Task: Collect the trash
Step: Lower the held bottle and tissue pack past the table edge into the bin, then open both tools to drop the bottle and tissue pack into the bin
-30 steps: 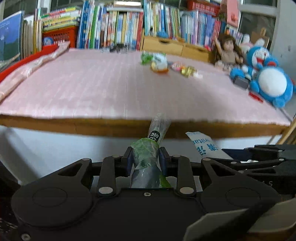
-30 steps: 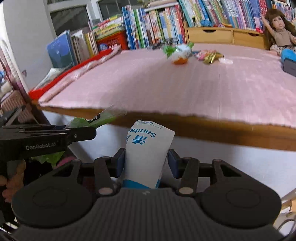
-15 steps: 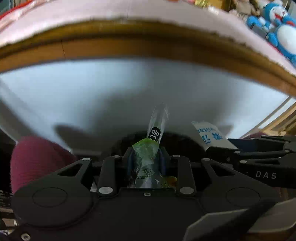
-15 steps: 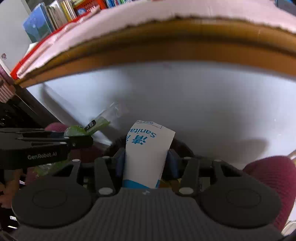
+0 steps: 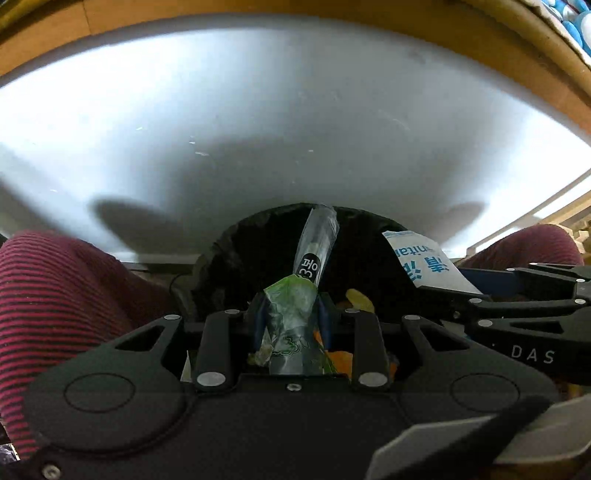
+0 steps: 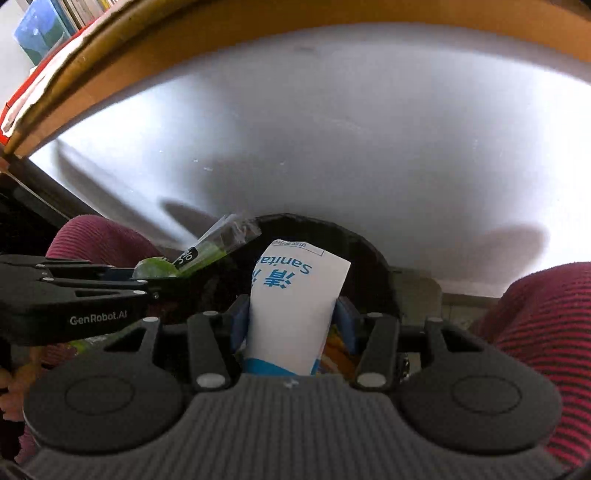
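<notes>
Probably home, books (image 6: 40, 33), wooden table (image 6: 258, 37)

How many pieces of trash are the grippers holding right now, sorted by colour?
Green and clear wrapper: 1, in the left gripper
White and blue sachet: 1, in the right gripper
Total: 2

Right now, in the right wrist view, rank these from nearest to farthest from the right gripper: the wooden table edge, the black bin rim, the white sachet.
1. white sachet, clamped in the right gripper.
2. black bin rim, just beyond, below.
3. wooden table edge, far above.
</notes>
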{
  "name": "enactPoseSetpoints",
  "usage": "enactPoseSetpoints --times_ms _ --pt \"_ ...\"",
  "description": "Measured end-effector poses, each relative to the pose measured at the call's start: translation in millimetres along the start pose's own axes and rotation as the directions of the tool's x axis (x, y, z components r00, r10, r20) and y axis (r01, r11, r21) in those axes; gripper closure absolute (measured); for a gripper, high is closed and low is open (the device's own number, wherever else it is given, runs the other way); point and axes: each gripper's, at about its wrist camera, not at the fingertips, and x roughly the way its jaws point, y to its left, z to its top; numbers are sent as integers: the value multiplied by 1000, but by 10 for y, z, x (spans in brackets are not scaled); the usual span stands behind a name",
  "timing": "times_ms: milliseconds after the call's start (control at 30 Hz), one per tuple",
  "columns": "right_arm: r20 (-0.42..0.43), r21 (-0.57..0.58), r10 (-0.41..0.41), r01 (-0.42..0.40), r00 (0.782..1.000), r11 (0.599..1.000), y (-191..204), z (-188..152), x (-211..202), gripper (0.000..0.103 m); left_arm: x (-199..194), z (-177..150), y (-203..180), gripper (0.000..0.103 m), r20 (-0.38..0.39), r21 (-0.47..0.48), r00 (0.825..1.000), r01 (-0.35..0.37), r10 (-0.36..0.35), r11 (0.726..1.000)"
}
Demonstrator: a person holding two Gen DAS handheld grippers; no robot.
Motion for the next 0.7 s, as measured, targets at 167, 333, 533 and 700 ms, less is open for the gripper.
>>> enactPoseSetpoints --times_ms 167,333,533,700 --pt "-11 9 5 -5 1000 1000 -14 32 26 47 4 41 -12 76 -9 1 1000 -1 1 1000" --pt "-19 5 7 -7 1000 1000 1 67 83 45 30 55 -8 76 -16 0 1000 -2 2 1000" --pt "-26 7 12 -12 1000 1000 -1 67 118 41 38 61 -14 75 -24 -3 1000 -3 3 1000" --pt "-29 -4 15 -15 999 1000 3 66 129 37 37 63 -13 76 -29 -11 1000 -8 8 1000"
